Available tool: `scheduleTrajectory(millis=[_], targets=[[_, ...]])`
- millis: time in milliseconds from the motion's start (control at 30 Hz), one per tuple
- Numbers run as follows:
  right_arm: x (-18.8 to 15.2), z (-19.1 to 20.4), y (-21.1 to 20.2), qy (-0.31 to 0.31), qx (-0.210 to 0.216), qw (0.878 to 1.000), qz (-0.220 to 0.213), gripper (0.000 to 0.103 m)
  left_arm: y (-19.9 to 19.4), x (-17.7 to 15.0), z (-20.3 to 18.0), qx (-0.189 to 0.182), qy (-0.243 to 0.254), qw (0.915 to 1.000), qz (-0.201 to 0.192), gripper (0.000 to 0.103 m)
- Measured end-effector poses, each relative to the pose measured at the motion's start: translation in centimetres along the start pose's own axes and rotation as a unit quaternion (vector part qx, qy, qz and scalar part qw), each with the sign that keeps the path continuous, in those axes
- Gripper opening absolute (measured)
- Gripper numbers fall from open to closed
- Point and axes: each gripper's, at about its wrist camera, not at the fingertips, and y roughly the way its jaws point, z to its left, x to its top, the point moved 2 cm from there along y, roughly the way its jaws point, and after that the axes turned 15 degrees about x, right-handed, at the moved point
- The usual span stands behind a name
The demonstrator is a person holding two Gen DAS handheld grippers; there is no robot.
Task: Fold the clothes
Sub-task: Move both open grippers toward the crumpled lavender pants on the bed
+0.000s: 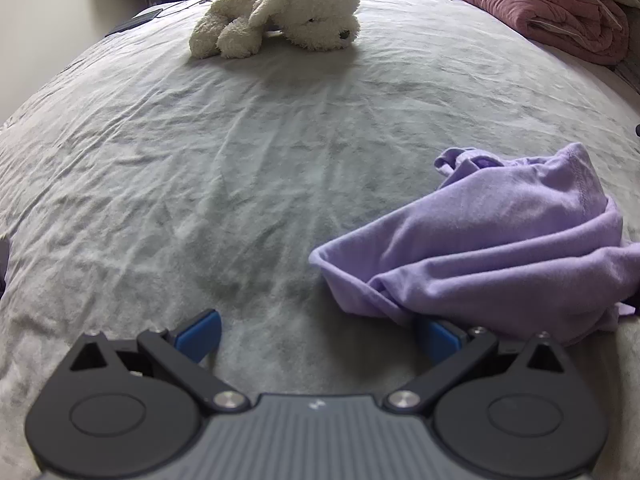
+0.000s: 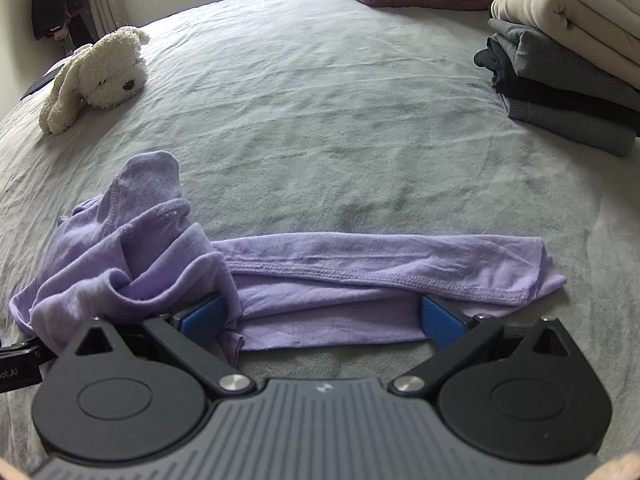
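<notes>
A crumpled lilac garment (image 1: 492,236) lies on the grey bed sheet (image 1: 240,168), to the right in the left wrist view. My left gripper (image 1: 318,336) is open over bare sheet; its right blue pad (image 1: 436,338) sits under the garment's near edge. In the right wrist view the same lilac garment (image 2: 280,280) is bunched at the left and stretches right in a flat band. My right gripper (image 2: 322,318) is open, its fingers spread around the garment's near edge, and cloth drapes over the left blue pad (image 2: 202,318).
A cream plush dog (image 1: 280,14) lies at the far side of the bed. A folded pink blanket (image 1: 552,8) is at the back right. A stack of folded clothes (image 2: 568,60) stands at the right in the right wrist view. Grey sheet (image 2: 340,120) stretches between them.
</notes>
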Motion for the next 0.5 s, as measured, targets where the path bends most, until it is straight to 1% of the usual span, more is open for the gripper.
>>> scheduleTrajectory(millis=[100, 233, 367, 400, 500], targets=[[-0.3, 0.3, 0.2, -0.015, -0.005, 1.0, 0.002, 0.103, 0.1, -0.1, 0.0, -0.005, 0.007, 1.0, 0.0, 0.103], [-0.4, 0.4, 0.0, -0.016, -0.004, 1.0, -0.003, 0.103, 0.1, -0.3, 0.2, -0.014, 0.013, 0.9998, -0.003, 0.103], [0.0, 0.5, -0.7, -0.005, 0.018, 1.0, -0.002, 0.103, -0.2, -0.2, 0.5, -0.019, 0.013, 0.9997, -0.007, 0.103], [0.1, 0.5, -1.0, -0.001, 0.026, 1.0, -0.004, 0.101, -0.3, -0.3, 0.6, -0.018, 0.011, 0.9997, -0.007, 0.103], [0.5, 0.7, -2.3, 0.015, 0.062, 0.998, -0.027, 0.101, -0.7, -0.3, 1.0, -0.017, 0.004, 0.9998, -0.008, 0.103]])
